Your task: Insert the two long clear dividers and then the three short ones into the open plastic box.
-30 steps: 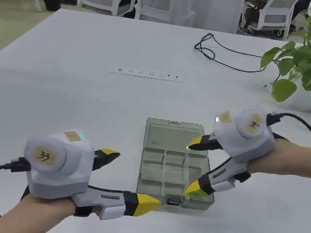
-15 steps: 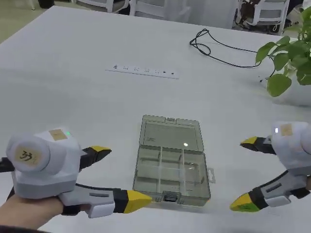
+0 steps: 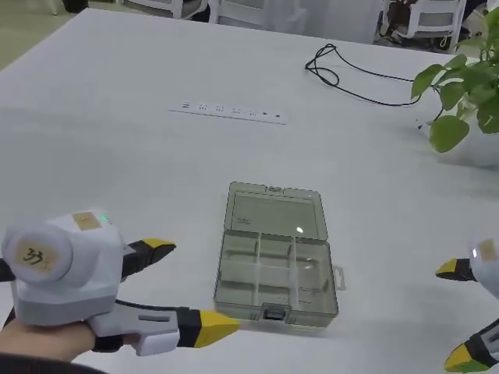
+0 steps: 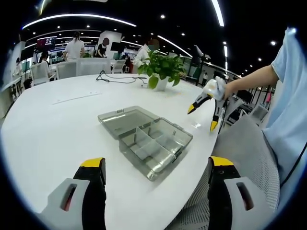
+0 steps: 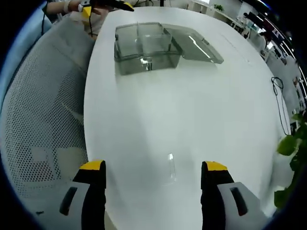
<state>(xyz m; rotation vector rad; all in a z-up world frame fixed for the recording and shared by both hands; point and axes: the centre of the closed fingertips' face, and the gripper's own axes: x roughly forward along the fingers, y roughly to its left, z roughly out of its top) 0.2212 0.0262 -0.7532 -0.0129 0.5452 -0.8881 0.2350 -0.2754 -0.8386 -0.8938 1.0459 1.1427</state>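
In the head view, the box (image 3: 273, 273) sits open on the white table (image 3: 117, 164), near its front edge, with the lid (image 3: 277, 210) laid flat on the far side. Clear dividers (image 3: 256, 257) stand inside and split it into compartments. A small clear piece (image 3: 338, 278) lies just beside the box's right wall; what it is I cannot tell. The left gripper (image 3: 189, 288) hangs to the left of the box, fingers wide apart and holding nothing. The right gripper (image 3: 460, 315) is at the lower right edge, well apart from the box, also spread wide and empty. Farther back lie a power strip (image 3: 230, 113) and a black cable (image 3: 351, 74), with a plant (image 3: 460, 86) at the right.

In the left gripper view, the box lies ahead between the two wide jaws, not touched. The right gripper is beyond it, open, off the table's edge above a mesh chair (image 4: 240, 153).

In the right gripper view, bare table lies between the wide jaws, and the box is far ahead by the table's edge.
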